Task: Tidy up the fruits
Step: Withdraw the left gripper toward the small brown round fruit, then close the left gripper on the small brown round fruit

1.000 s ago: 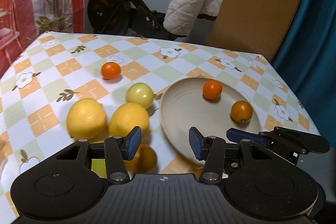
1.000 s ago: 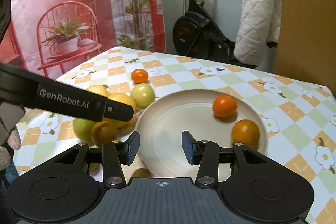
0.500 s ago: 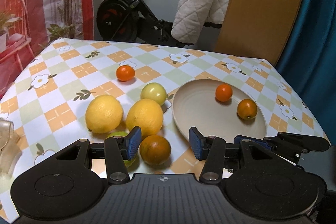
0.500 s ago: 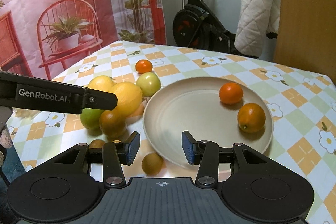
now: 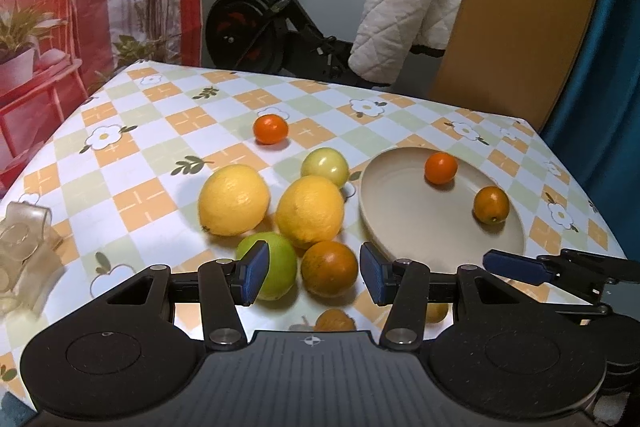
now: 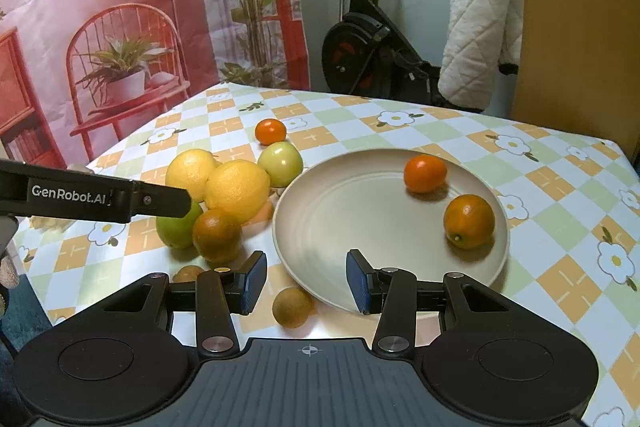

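A beige plate (image 5: 400, 223) (image 6: 352, 211) lies on the checked cloth and holds two oranges (image 6: 425, 173) (image 6: 469, 221). Left of it on the cloth are two lemons (image 5: 234, 199) (image 5: 310, 211), a pale green fruit (image 5: 325, 167), a small orange (image 5: 271, 129), a lime (image 5: 276, 263) and a dark orange (image 5: 329, 269). My left gripper (image 5: 312, 277) hovers open above the lime and dark orange, touching neither. My right gripper (image 6: 306, 281) is open over the plate's near rim, with a small brown fruit (image 6: 293, 307) below it.
A clear plastic piece (image 5: 20, 239) lies at the table's left edge. A second small brown fruit (image 6: 190, 273) sits near the front edge. Behind the table stand an exercise bike (image 5: 256, 27), a white quilted cloth (image 5: 404, 7) and a wooden board (image 5: 520, 7).
My left gripper has drawn back from the fruit, so the lime and the dark orange now show in front of it. Both grippers' jaws stand as before.
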`<state>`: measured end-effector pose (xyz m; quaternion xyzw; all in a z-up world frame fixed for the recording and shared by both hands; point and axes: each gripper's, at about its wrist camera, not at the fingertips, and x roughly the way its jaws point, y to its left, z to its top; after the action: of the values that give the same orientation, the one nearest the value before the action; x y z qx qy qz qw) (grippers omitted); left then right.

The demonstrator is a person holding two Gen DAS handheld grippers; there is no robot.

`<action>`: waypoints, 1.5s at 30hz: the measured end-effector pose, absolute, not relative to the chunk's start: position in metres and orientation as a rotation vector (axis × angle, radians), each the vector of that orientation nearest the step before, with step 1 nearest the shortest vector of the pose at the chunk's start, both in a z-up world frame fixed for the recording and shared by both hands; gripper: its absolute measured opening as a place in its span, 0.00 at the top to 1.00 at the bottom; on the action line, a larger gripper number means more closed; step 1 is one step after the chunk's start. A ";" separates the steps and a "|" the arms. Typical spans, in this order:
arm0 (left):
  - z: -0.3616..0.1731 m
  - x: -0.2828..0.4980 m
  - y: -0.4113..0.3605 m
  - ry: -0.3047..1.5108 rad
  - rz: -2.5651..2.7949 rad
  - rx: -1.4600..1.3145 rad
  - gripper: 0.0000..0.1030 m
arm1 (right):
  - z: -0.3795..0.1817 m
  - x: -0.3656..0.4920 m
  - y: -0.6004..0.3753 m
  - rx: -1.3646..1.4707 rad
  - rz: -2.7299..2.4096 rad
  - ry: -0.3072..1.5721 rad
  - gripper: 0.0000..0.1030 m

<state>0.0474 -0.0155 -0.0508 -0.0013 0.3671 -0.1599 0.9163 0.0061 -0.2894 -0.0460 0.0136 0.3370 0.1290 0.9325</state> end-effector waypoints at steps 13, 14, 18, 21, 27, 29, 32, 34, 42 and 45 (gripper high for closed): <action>-0.061 0.050 0.005 0.786 -0.307 -0.067 0.50 | -0.059 0.001 -0.277 -0.004 0.294 0.721 0.61; -0.062 0.050 0.004 0.787 -0.313 -0.068 0.50 | -0.059 0.001 -0.276 -0.008 0.295 0.719 0.61; -0.065 0.048 0.003 0.799 -0.336 -0.071 0.50 | -0.055 -0.001 -0.270 -0.032 0.311 0.712 0.62; -0.069 0.046 0.000 0.812 -0.351 -0.064 0.50 | -0.056 -0.003 -0.266 -0.050 0.333 0.719 0.66; -0.074 0.039 -0.008 0.823 -0.393 -0.033 0.52 | -0.057 -0.005 -0.260 -0.065 0.340 0.734 0.69; -0.075 0.038 -0.009 0.826 -0.401 -0.028 0.52 | -0.058 -0.005 -0.261 -0.061 0.333 0.739 0.70; -0.080 0.039 -0.009 0.837 -0.405 -0.027 0.52 | -0.061 -0.004 -0.263 -0.052 0.320 0.752 0.70; -0.082 0.039 -0.008 0.845 -0.406 -0.027 0.53 | -0.063 -0.003 -0.265 -0.047 0.312 0.762 0.70; -0.092 0.042 -0.014 0.867 -0.415 -0.008 0.53 | -0.072 0.005 -0.268 -0.016 0.288 0.783 0.70; -0.095 0.043 -0.017 0.871 -0.419 0.004 0.53 | -0.074 0.007 -0.268 -0.006 0.288 0.786 0.70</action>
<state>0.0426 -0.0167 -0.0952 0.0021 0.4189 -0.2013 0.8854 0.0074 -0.2678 -0.0743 -0.0030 0.3817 0.1398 0.9137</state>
